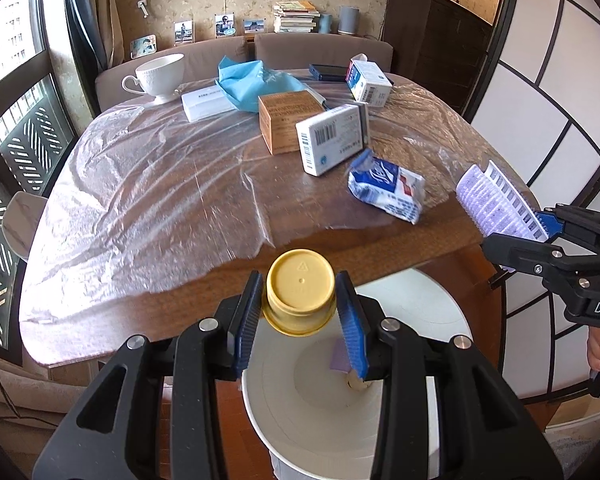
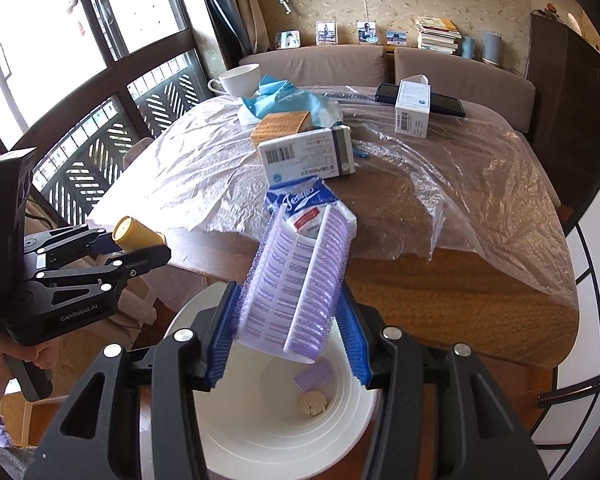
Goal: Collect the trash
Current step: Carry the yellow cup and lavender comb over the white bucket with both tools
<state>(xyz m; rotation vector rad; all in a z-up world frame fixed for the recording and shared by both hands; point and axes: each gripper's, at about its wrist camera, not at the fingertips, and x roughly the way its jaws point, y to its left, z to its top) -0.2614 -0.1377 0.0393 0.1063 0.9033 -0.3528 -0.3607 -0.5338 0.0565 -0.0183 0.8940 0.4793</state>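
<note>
Left view: the left gripper (image 1: 300,312) squeezes a yellow bottle (image 1: 300,296) over the white bin (image 1: 300,432), which sits by the table (image 1: 380,240) edge.

Right view: the right gripper (image 2: 288,340) pinches a purple pill sheet (image 2: 296,280) (tilted) above the bin (image 2: 260,440). A tissue pack (image 2: 304,204) lies on the table (image 2: 460,280).

The left gripper (image 2: 140,246) body reads "GenRobot.AI". The right gripper (image 1: 548,228) body shows "DAS", cut off by the frame edge. The blue tissue pack (image 2: 304,208), just beside the barcoded white box (image 2: 306,152), reads "Tempo". Other print is illegible.
</note>
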